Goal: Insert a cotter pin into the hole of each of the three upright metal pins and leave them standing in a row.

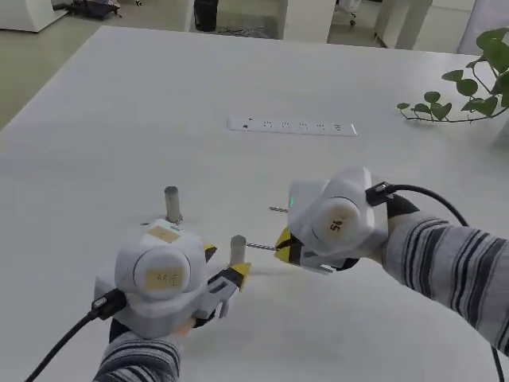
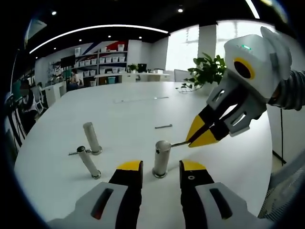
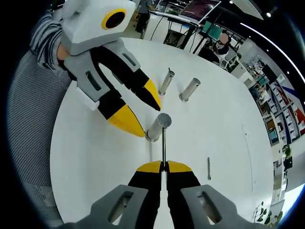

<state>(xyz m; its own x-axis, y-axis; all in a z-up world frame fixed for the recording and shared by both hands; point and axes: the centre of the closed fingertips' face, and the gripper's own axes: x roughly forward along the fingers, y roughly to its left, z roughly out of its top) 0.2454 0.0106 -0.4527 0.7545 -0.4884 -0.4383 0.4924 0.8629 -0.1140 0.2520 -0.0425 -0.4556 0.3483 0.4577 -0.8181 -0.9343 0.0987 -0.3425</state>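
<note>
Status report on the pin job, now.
Left gripper open, jaws either side of nearest metal pin. Right gripper shut on cotter pin, tip at that pin's top. Spare cotter pin on table beyond, path clear.

Head view: high, looking forward and down over white table (image 1: 119, 119); two gripper views: low, close, facing each other, sharing one upright metal pin (image 2: 161, 160).

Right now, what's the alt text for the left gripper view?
An upright metal pin stands between the open jaws of the left hand-held gripper; from the right, the right hand-held gripper holds a cotter pin to its upper end. Two more metal pins stand further left on the white table.
</note>
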